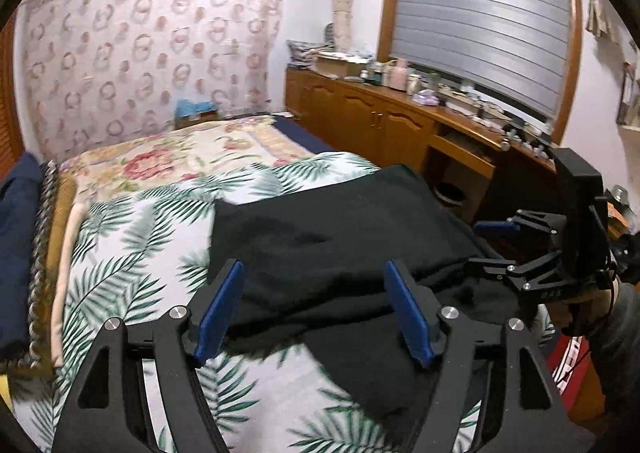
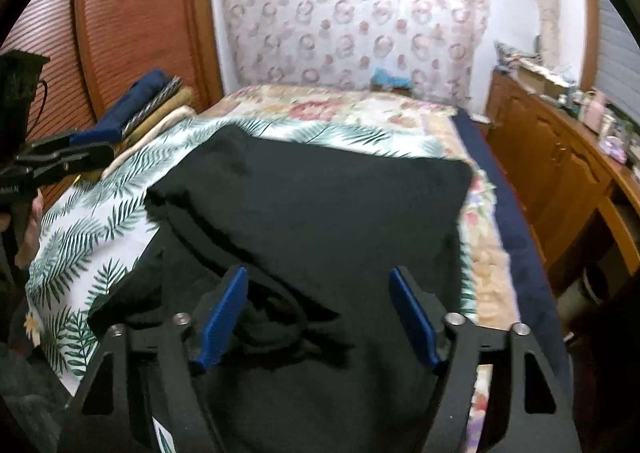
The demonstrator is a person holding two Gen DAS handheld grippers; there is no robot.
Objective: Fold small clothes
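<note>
Holding both grippers with fingers wide and empty, you have the black cloth (image 2: 320, 213) on the bed (image 2: 100, 221) just ahead, nearer your right gripper (image 2: 320, 313) than your left gripper (image 1: 316, 309).

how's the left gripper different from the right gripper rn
The left gripper sits over the near left edge of the black garment, with palm-print sheet below it. The right gripper sits fully over black cloth, above a bunched fold. Both are open, blue pads apart, holding nothing.

Left claw (image 1: 316, 309) (agape) — over black garment (image 1: 340, 237).
</note>
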